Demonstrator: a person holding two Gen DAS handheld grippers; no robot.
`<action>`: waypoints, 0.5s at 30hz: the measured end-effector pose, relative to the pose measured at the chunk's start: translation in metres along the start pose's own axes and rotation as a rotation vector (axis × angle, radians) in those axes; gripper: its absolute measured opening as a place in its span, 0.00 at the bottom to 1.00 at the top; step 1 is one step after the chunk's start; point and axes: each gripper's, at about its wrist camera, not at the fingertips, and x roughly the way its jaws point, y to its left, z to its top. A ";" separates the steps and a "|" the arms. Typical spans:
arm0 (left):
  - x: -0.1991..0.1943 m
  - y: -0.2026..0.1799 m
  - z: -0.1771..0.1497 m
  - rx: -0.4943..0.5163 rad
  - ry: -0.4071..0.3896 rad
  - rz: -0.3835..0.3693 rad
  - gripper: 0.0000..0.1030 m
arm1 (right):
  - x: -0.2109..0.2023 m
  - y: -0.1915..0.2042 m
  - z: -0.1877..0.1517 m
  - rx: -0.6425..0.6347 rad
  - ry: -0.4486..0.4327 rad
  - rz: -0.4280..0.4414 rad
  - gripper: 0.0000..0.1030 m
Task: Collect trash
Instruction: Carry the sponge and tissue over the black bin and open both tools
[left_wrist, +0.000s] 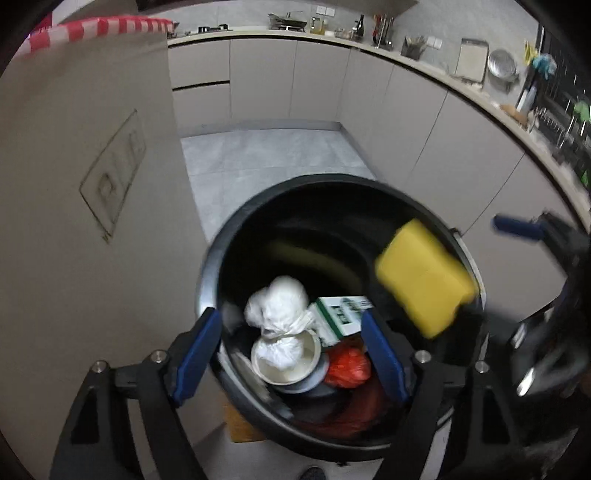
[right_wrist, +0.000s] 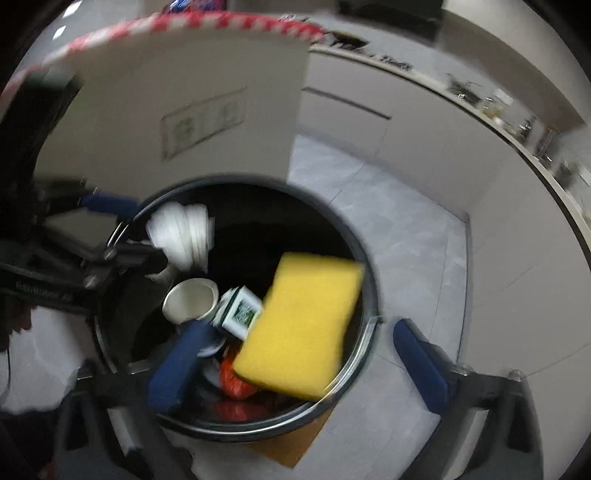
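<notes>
Both tongs (left_wrist: 291, 354) (right_wrist: 299, 365) gape over bin (left_wrist: 236, 236).

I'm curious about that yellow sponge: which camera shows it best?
The right wrist view: the sponge fills the middle there, its whole broad face showing over the bin. The left wrist view shows it smaller, at an angle, near the bin's right rim.

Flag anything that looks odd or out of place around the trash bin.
The yellow sponge is blurred above the black bin's rim, between the open right gripper fingers, touching neither; it looks mid-drop. The white wad is streaked too. Nothing has spilled onto the floor.
</notes>
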 end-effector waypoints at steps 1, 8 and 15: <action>0.000 0.000 0.000 0.001 -0.003 0.003 0.79 | -0.002 -0.010 0.001 0.035 -0.006 -0.026 1.00; -0.004 -0.001 0.002 -0.011 0.002 0.034 0.82 | -0.006 -0.034 0.001 0.122 -0.013 -0.044 1.00; -0.026 -0.007 0.009 -0.006 -0.031 0.037 0.89 | -0.023 -0.033 0.004 0.143 -0.044 -0.049 1.00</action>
